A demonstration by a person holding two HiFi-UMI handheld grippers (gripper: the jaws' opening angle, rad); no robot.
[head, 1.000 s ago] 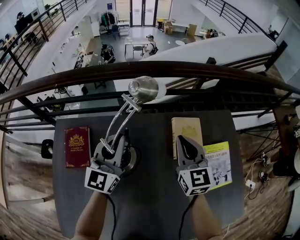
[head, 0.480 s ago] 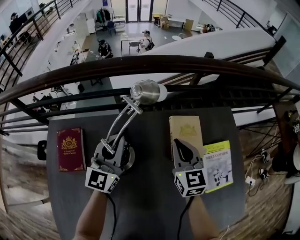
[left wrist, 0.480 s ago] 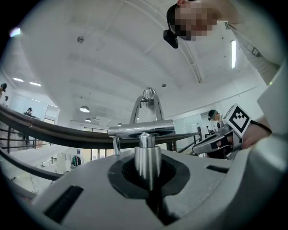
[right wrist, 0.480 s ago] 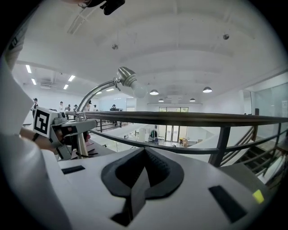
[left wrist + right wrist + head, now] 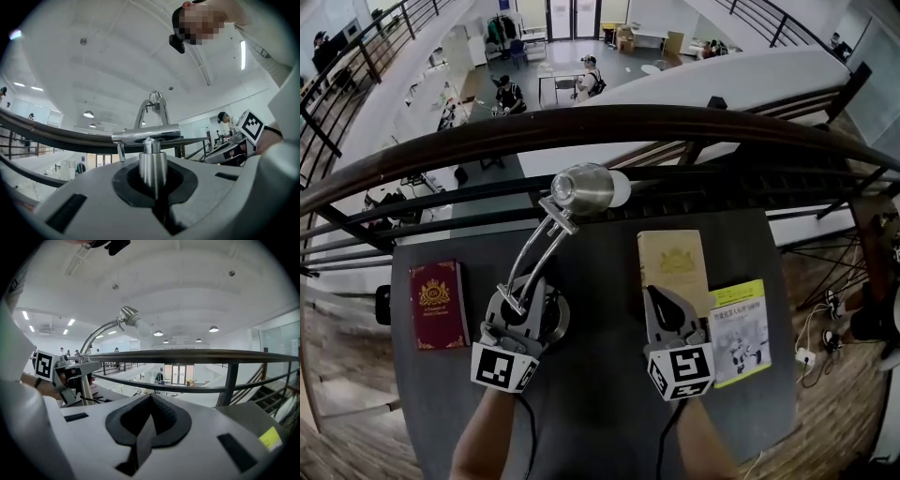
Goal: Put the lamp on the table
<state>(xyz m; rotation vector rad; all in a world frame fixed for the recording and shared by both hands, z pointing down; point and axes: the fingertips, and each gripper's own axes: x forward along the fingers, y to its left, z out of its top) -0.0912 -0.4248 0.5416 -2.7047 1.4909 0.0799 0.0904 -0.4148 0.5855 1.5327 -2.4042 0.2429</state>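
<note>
The lamp (image 5: 581, 188) stands on the worktop (image 5: 600, 403) — left gripper (image 5: 521, 306) clamped on its stem; right gripper (image 5: 662, 302) nearby — closed, empty.

Office mezzanine: we note a dark handrail (image 5: 609, 125) at 12 o'clock, beyond it a lower floor with desks (image 5: 560, 86) and seated people (image 5: 505, 94)

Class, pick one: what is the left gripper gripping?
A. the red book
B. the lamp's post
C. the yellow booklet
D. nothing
B: the left gripper has its jaws shut on the lamp's upright metal post, as the left gripper view shows.
</note>
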